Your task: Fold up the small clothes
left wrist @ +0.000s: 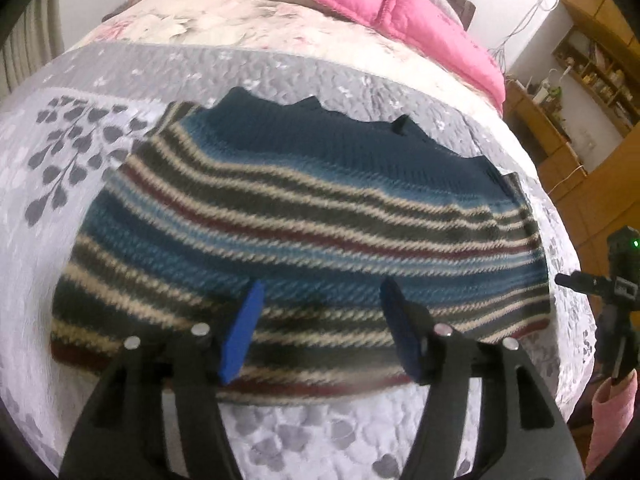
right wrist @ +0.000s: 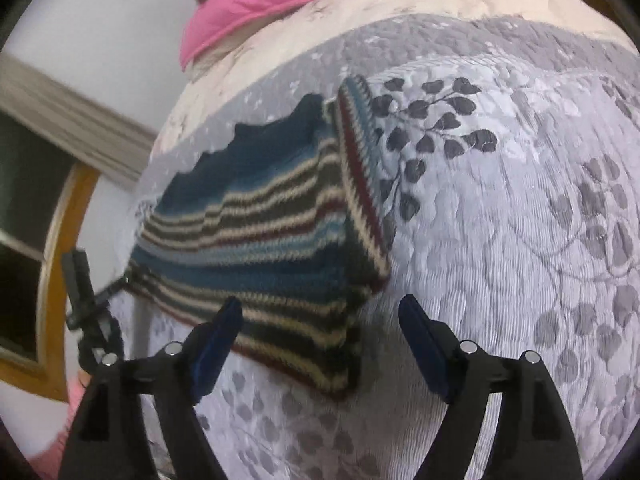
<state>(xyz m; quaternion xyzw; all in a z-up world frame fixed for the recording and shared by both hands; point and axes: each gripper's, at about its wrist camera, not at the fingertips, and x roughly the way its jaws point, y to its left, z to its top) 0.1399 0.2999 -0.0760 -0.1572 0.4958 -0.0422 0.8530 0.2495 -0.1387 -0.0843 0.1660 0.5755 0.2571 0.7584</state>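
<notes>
A striped knit sweater (left wrist: 304, 232) lies flat on the grey leaf-patterned bedspread (left wrist: 60, 168), folded into a rough rectangle with its plain dark-teal band on the far side and a maroon-edged hem nearest the cameras. In the right wrist view, a sleeve (right wrist: 360, 168) is folded along the sweater's right edge, its stripes running crosswise to those of the body.

The left gripper (left wrist: 320, 332) hangs just above the sweater's near hem, angled down and forward over the stripes — its blue-padded fingers (left wrist: 242, 336) spread wide, nothing between them. Whether the tips touch the knit cannot be told.

The right gripper (right wrist: 320, 344) is poised over the sweater's near right corner, tilted down at the bedspread; its jaws also stand wide apart and empty, the left finger over the knit, the right one over bare bedspread beside it.

Beyond the sweater's far side, a pink quilt (left wrist: 400, 8) lies heaped across the bed. To the sweater's right in the left wrist view stands a black tripod-like device (left wrist: 616, 280) with a green light — wooden shelves (left wrist: 592, 64) behind it.
</notes>
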